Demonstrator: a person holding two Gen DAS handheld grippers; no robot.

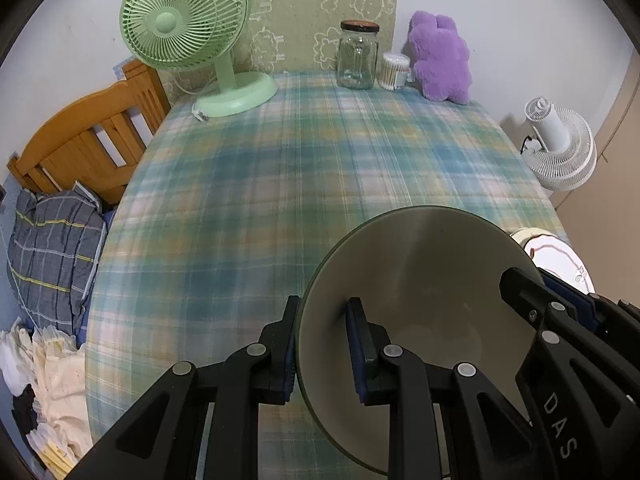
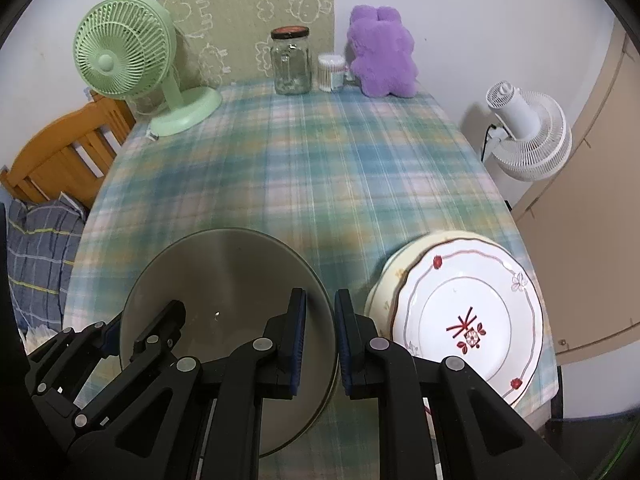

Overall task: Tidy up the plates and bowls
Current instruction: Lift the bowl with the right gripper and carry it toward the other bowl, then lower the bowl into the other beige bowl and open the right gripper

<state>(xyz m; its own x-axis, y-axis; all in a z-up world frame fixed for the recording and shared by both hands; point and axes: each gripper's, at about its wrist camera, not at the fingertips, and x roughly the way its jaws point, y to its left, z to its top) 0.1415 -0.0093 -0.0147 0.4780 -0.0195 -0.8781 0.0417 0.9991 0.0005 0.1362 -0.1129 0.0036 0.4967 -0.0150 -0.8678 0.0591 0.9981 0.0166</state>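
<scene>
A grey-green bowl (image 1: 420, 280) is held between both grippers above the plaid table. My left gripper (image 1: 324, 344) is shut on the bowl's left rim, one finger outside and one inside. My right gripper (image 2: 320, 340) straddles the bowl's (image 2: 224, 280) right rim, with a small gap around the rim. It also shows in the left wrist view (image 1: 560, 312). A white plate with red flower marks (image 2: 468, 316) lies on a cream plate (image 2: 384, 280) at the table's right front corner.
At the far edge of the table (image 2: 320, 168) stand a green desk fan (image 1: 188, 32), a glass jar (image 1: 358, 56), a cotton swab tub (image 1: 395, 70) and a purple plush toy (image 1: 440, 56). A wooden chair (image 1: 88, 136) stands left, a white fan (image 2: 524, 132) right.
</scene>
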